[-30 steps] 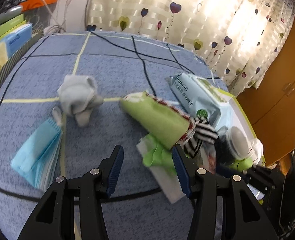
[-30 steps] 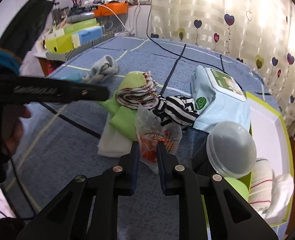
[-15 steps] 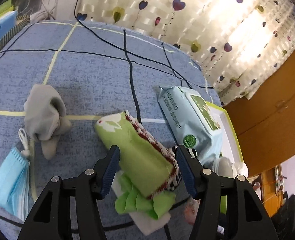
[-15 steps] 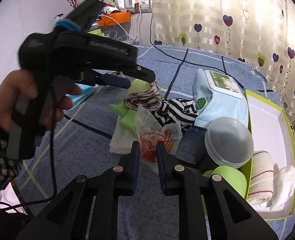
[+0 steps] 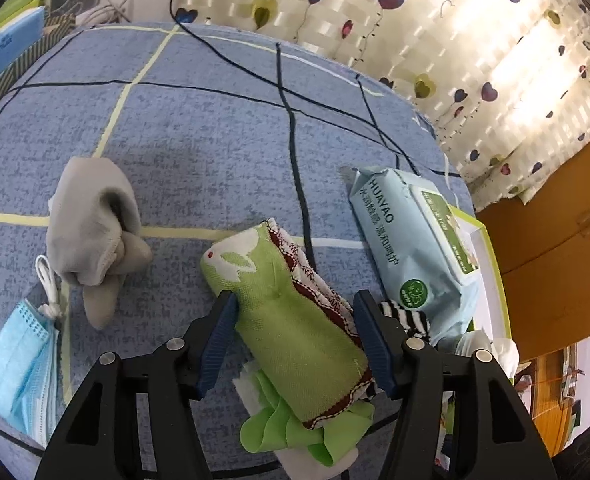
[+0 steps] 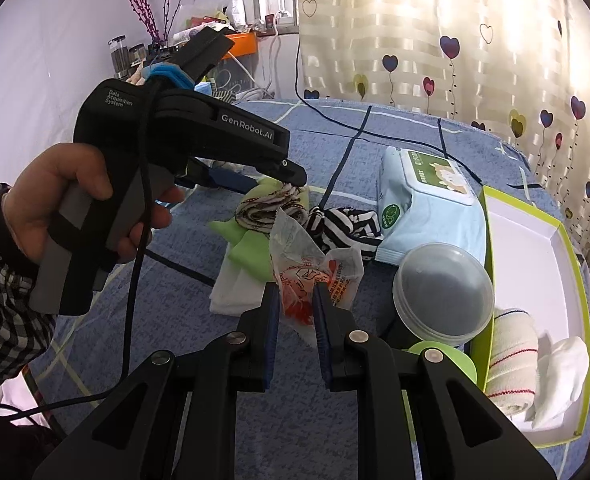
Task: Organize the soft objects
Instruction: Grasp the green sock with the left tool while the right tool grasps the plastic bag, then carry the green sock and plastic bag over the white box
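Left wrist view: the left gripper (image 5: 295,336) has dropped from hovering to straddle the rolled green towel (image 5: 291,320), fingers wide, beside the wet-wipes pack (image 5: 415,248); a grasp looks imminent. Right gripper (image 6: 295,312) stays pinched on the plastic wrapper (image 6: 315,276).

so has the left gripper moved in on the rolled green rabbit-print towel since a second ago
Yes. The left gripper has moved forward and now straddles the green towel; the wipes pack stayed put.

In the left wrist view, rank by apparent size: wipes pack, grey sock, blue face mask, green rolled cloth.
1. Green rolled cloth, nearest the camera, so inflated.
2. Wipes pack.
3-4. Grey sock and blue face mask: too alike; mask partly cut off.
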{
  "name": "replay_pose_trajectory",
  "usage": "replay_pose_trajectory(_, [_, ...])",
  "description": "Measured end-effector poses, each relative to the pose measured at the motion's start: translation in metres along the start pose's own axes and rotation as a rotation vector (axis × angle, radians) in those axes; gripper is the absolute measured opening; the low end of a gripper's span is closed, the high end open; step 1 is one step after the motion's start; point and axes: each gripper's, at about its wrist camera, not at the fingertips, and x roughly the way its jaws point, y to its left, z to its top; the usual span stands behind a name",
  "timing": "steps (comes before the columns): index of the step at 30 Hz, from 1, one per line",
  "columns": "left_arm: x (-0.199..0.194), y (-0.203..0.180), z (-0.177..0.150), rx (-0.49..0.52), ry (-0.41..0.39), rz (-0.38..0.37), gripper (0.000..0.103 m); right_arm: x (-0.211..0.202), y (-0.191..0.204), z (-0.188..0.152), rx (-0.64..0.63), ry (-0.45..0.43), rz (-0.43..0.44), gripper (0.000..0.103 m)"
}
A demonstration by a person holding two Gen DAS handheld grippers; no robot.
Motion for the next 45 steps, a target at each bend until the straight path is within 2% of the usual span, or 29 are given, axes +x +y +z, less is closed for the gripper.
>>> replay_pose_trajectory(5, [0.004, 0.001, 0.000, -0.042, -0.002, 0.009, 0.066, -0.001, -0.002, -0.001, 0.002, -0.005, 0.002, 0.018])
replay_pose_trajectory(14, [0.016, -0.002, -0.001, -0.045, 0.020, 0.051, 0.066, 0.001, -0.008, -0.001, 0.012, -0.002, 0.006, 0.018])
replay_pose_trajectory(21, [0.015, -0.001, 0.000, -0.050, 0.002, 0.081, 0.044, 0.001, -0.011, 0.000, 0.020, -0.007, 0.009, 0.018])
replay_pose_trajectory(26, [0.006, -0.003, -0.002, -0.037, -0.046, 0.089, 0.030, -0.001, -0.013, -0.001, 0.027, -0.012, 0.007, 0.018])
replay_pose_trajectory(30, [-0.003, -0.005, -0.004, -0.034, -0.078, 0.078, 0.029, -0.003, -0.015, -0.001, 0.033, -0.015, 0.004, 0.018])
replay_pose_trajectory(39, [-0.033, -0.030, -0.015, 0.074, -0.163, 0.111, 0.029, -0.010, -0.014, 0.002, 0.026, -0.034, -0.008, 0.018])
replay_pose_trajectory(45, [-0.049, -0.040, -0.022, 0.106, -0.190, 0.104, 0.029, -0.017, -0.012, 0.006, 0.021, -0.057, -0.022, 0.018])
